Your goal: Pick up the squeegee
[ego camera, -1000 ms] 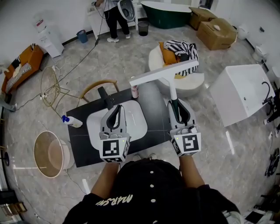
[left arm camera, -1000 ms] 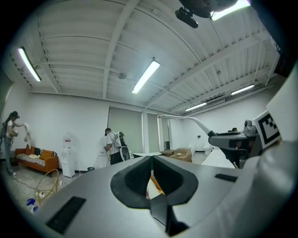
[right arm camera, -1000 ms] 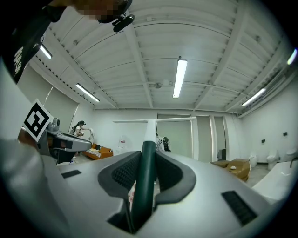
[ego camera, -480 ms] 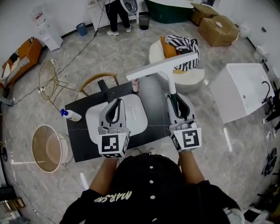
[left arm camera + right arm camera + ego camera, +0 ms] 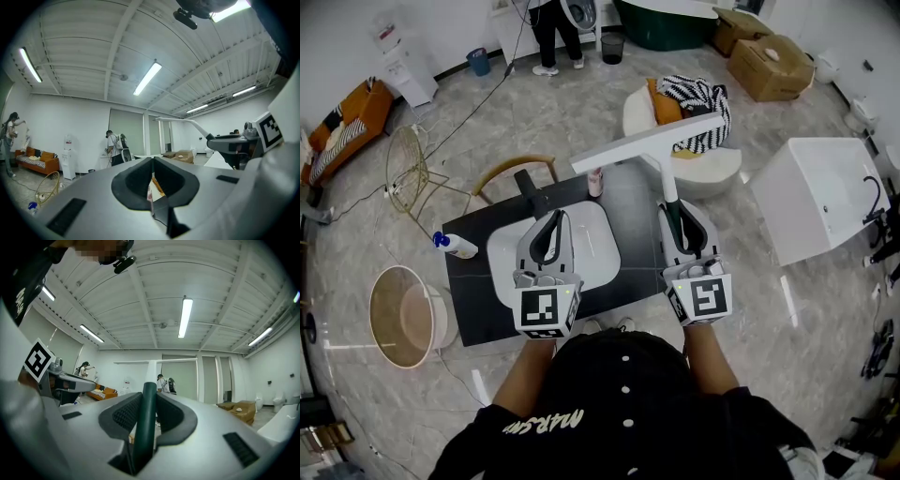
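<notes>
Right hand-held gripper (image 5: 674, 220) clamped on the squeegee (image 5: 649, 142) by its green handle, left hand-held gripper (image 5: 550, 230) closed, empty

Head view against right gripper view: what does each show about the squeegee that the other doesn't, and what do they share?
Only the head view: the black table and its white basin, with the blade of the squeegee reaching past the table's far edge. Only the right gripper view: the dark green handle clamped between the jaws of the right gripper, with a ceiling light above. Both: the squeegee held by the right gripper, with the left gripper alongside.
</notes>
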Demonstrator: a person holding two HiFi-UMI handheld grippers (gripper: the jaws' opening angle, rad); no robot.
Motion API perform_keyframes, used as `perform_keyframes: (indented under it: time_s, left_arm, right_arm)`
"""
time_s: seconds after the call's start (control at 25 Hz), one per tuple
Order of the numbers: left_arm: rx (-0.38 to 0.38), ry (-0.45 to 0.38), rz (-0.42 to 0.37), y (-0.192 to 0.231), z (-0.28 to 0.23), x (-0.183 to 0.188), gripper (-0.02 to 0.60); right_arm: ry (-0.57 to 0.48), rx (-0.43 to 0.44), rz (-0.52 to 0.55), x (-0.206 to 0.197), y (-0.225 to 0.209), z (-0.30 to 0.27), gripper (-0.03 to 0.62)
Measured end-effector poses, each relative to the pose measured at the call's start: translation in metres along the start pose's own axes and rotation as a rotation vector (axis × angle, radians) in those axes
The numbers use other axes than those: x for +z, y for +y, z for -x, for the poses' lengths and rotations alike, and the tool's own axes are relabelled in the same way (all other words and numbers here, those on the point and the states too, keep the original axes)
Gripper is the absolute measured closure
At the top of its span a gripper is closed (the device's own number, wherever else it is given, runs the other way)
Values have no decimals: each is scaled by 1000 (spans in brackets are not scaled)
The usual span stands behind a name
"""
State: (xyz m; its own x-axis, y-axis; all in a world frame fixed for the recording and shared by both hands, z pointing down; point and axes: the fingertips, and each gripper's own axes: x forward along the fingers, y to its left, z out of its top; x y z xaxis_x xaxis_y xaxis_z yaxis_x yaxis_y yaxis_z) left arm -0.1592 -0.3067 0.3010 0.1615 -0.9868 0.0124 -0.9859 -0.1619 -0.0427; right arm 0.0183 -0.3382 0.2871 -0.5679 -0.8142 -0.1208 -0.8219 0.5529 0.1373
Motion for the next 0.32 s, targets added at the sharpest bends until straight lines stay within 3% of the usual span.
perform_keyframes:
  time_s: [0.32]
  left_arm:
    - [5,-6,4,0,3,1,560]
  right_arm:
    - [-8,5,11,3,4,1,505]
